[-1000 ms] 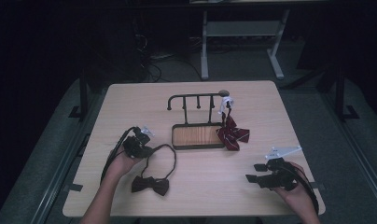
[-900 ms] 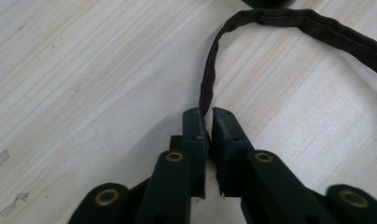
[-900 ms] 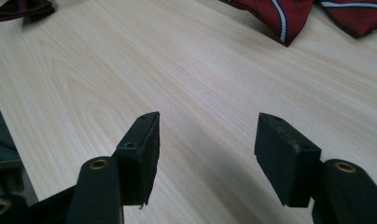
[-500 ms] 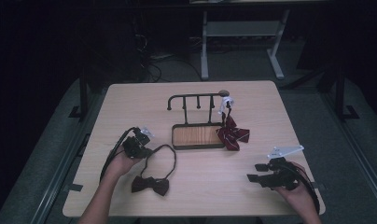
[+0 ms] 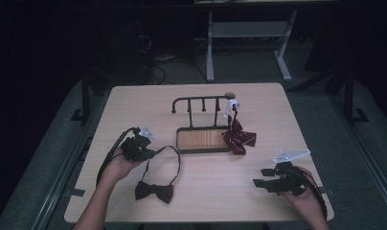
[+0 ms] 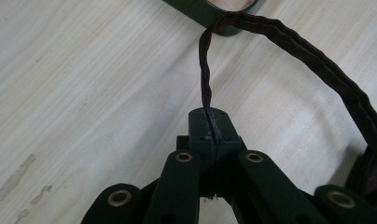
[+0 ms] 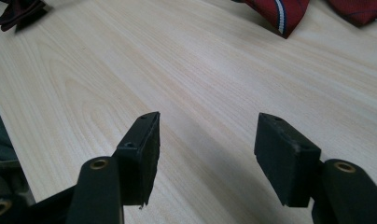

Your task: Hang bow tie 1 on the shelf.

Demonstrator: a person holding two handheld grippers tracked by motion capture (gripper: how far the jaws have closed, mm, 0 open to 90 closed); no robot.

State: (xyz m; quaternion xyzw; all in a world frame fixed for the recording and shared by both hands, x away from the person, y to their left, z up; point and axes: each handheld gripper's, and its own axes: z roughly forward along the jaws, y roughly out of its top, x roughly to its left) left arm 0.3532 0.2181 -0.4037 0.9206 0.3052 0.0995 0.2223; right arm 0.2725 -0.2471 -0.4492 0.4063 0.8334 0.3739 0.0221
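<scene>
A dark brown bow tie [image 5: 154, 191] lies on the table near the front left, its thin neck strap [image 5: 176, 160] looping up toward the rack. My left gripper [image 5: 151, 154] is shut on that strap [image 6: 205, 70], which rises from between the closed tips [image 6: 210, 114] and arcs off to the right. My right gripper [image 5: 258, 182] rests near the front right edge, open, with bare table between its fingers [image 7: 207, 135]. A red striped bow tie [image 5: 239, 138] hangs from the right end of the black rack [image 5: 203, 101] and drapes onto the table.
The rack stands on a dark-rimmed wooden base [image 5: 180, 143] at the table's middle; its corner [image 6: 210, 14] lies just beyond the held strap. A white tag [image 5: 232, 104] hangs at the rack's right end. The red tie's tip [image 7: 280, 11] lies ahead of the right gripper.
My left gripper has risen slightly, and the strap it grips has lifted with it. The right gripper has stayed still.
</scene>
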